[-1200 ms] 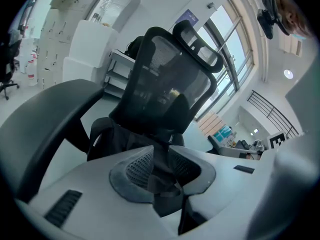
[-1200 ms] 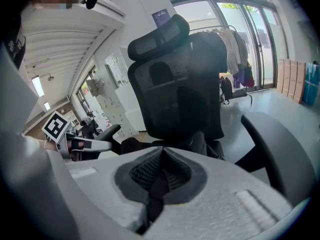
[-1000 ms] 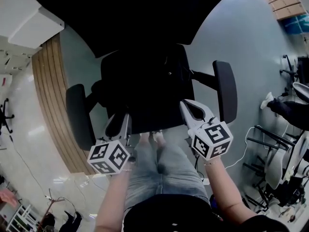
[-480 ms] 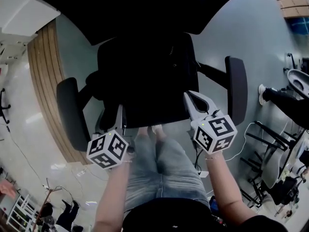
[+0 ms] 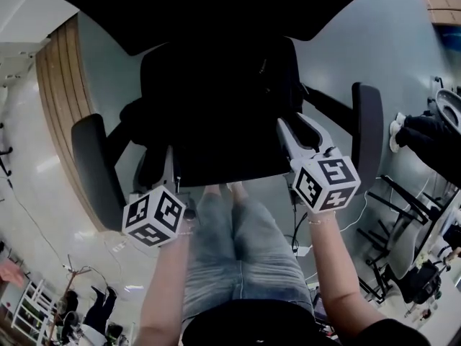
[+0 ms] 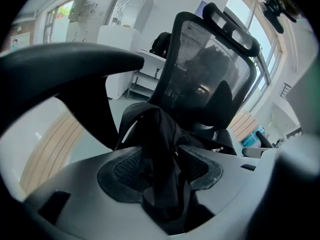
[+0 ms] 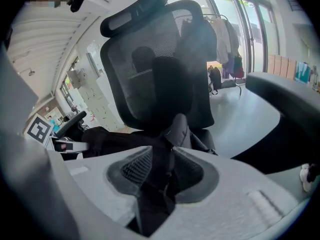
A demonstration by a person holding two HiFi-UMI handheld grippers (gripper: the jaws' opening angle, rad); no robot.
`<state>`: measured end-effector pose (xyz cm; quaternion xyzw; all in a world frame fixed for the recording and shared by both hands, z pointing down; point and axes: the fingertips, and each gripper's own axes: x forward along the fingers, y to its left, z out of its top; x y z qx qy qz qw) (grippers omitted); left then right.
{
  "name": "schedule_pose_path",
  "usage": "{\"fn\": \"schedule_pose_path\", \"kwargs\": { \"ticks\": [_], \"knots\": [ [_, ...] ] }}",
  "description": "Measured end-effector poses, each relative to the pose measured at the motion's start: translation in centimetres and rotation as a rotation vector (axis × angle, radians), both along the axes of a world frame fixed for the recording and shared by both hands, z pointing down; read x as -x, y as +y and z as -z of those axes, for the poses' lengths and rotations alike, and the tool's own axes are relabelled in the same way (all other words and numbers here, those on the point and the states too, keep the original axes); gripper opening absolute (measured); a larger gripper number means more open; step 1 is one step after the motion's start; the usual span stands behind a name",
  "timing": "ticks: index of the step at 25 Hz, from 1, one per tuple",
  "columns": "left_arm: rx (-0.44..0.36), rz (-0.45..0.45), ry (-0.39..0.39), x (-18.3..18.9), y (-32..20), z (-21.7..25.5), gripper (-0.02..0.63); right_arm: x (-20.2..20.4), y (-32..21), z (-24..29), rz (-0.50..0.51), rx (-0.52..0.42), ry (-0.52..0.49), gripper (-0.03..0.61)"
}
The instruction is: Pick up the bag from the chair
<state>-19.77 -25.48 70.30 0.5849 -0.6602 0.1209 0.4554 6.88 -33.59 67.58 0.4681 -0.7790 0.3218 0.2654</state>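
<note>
A black bag (image 5: 223, 99) lies slumped on the seat of a black mesh office chair (image 5: 90, 168). My left gripper (image 5: 171, 155) sits at the bag's near left edge, my right gripper (image 5: 294, 125) at its near right edge. In the left gripper view a fold of the bag (image 6: 157, 134) hangs between the left gripper's (image 6: 159, 169) pads; those jaws have just been opening and stand wide. In the right gripper view a black strip of the bag (image 7: 176, 129) runs between the right gripper's (image 7: 162, 171) pads, whose jaws have just been opening. The chair's backrest (image 7: 155, 74) rises behind.
The chair's armrests (image 5: 367, 132) flank both grippers. My legs in jeans (image 5: 238, 244) are right behind the seat's front edge. A wooden floor strip (image 5: 57, 99) runs at the left. At the right are someone's shoe (image 5: 398, 127), cables and other chair bases (image 5: 403, 215).
Both grippers have sunk toward the seat and closed in on the bag. The right gripper's jaws, together before, now stand apart. The left jaws have widened.
</note>
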Motion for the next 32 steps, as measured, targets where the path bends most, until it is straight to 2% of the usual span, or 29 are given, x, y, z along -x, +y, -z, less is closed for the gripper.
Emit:
{"fn": "schedule_pose_path", "kwargs": {
  "ticks": [4, 7, 12, 18, 20, 22, 24, 32],
  "knots": [
    [-0.003, -0.004, -0.006, 0.6, -1.0, -0.8, 0.225, -0.7, -1.5, -1.4, -0.01, -0.027, 0.081, 0.197],
    [-0.014, -0.008, 0.01, 0.5, -1.6, -1.1, 0.224, -1.1, -2.2, -2.2, -0.016, -0.035, 0.098, 0.224],
    [-0.019, -0.02, 0.006, 0.3, -2.4, -1.7, 0.222, -1.3, -2.9, -4.4, 0.015, -0.008, 0.122, 0.232],
    [-0.009, -0.035, 0.021, 0.0, -3.2, -2.6, 0.207, -1.7, -4.0, -6.2, -0.005, -0.002, 0.103, 0.232],
    [-0.012, -0.048, 0.028, 0.1, -3.3, -2.8, 0.165, -1.2, -4.0, -6.8, 0.015, 0.0, 0.121, 0.217],
    [-0.023, -0.052, 0.042, 0.1, -3.3, -2.6, 0.12, -0.9, -3.8, -7.3, 0.03, 0.001, 0.147, 0.157],
    [-0.034, -0.049, 0.062, -0.2, -3.3, -2.3, 0.094, -1.1, -3.5, -7.6, 0.036, 0.008, 0.151, 0.127],
    [-0.027, -0.079, 0.075, -0.7, -2.9, -3.0, 0.072, -2.7, -2.9, -9.1, 0.033, 0.027, 0.147, 0.065]
  ]
}}
